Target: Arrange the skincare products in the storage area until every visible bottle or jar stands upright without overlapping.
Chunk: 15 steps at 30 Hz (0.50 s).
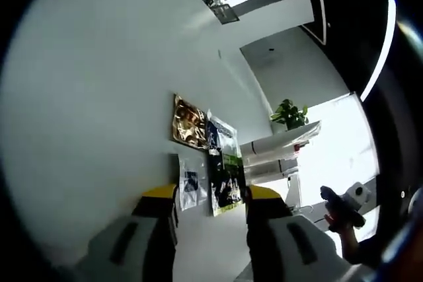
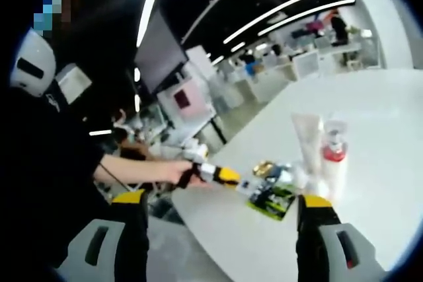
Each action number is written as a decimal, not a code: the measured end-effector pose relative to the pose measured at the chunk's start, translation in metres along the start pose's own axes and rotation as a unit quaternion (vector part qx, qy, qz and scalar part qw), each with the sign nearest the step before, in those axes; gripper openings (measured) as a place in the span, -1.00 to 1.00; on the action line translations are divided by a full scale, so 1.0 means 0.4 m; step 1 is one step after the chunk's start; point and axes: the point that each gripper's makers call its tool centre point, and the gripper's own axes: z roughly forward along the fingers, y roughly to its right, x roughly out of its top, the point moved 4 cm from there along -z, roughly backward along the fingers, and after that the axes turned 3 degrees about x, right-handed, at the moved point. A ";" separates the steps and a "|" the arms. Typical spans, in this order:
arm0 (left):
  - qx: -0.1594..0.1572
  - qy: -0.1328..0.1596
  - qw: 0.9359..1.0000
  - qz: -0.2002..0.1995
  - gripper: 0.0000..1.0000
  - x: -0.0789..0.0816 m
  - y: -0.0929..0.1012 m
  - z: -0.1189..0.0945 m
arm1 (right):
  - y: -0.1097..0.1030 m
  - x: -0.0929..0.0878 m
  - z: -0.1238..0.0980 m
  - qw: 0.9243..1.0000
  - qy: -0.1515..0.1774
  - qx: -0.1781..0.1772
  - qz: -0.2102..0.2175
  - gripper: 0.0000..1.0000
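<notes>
Both jaw pairs stand apart, holding nothing: left gripper, right gripper. On the white bench, flat sachets lie in a row; beside them a pump bottle and a tube stand upright. We judge the sachets light, limp and slick: pinch an edge. No print is legible.

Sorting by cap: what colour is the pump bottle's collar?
Red, on the pump bottle; clearest in the right gripper view.

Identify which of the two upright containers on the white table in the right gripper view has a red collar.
The pump bottle, farther right, has the red collar below its pump head. The tube beside it is plain and pale throughout.
</notes>
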 end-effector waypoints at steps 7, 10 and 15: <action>0.009 0.009 1.000 0.005 -0.21 0.014 -0.006 -0.010 | 0.005 0.001 0.002 1.000 0.000 -0.003 0.000 0.92; 0.011 0.012 1.000 0.011 -0.17 0.017 -0.001 -0.013 | 0.004 0.002 0.004 1.000 -0.001 -0.002 -0.002 0.93; 0.020 0.022 0.999 0.031 0.09 0.023 0.017 -0.027 | 0.005 0.004 0.004 1.000 0.004 -0.009 -0.006 0.97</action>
